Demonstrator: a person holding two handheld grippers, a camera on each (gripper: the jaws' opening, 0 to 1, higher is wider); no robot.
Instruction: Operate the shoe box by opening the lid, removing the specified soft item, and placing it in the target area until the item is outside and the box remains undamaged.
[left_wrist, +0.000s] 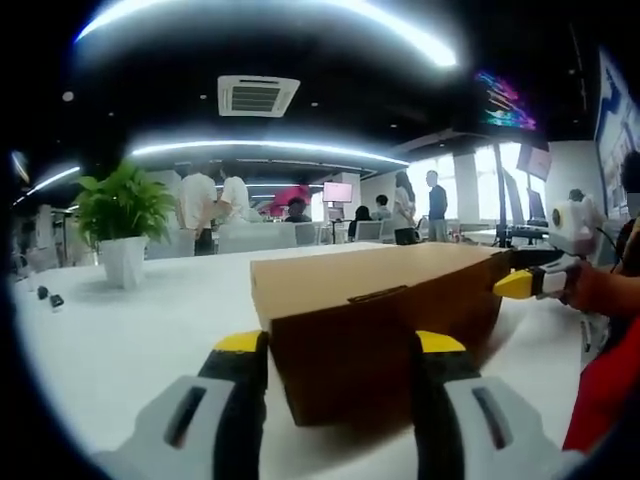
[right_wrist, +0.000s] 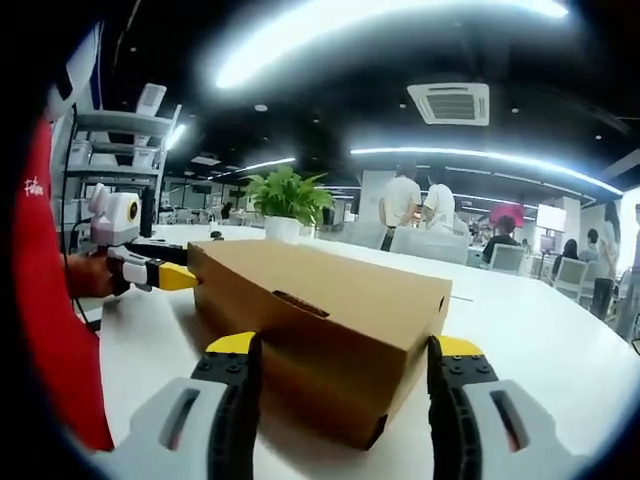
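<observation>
White table (left_wrist: 120, 340) carried the closed shoe box (left_wrist: 385, 310) mid-surface; my left gripper (left_wrist: 340, 350) and right gripper (right_wrist: 345, 355) gaped wide at opposite ends (light, dentable cardboard, I judged), lid tab best.

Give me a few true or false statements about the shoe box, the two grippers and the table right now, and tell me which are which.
1. The shoe box has its lid shut. True.
2. The shoe box stands on a white table. True.
3. The left gripper is shut on a soft item. False: its jaws stand open on either side of one end of the box, holding nothing.
4. A potted plant stands on the table. True.
5. The right gripper has its jaws closed together. False: they stand open, with an end of the box between them.
</observation>
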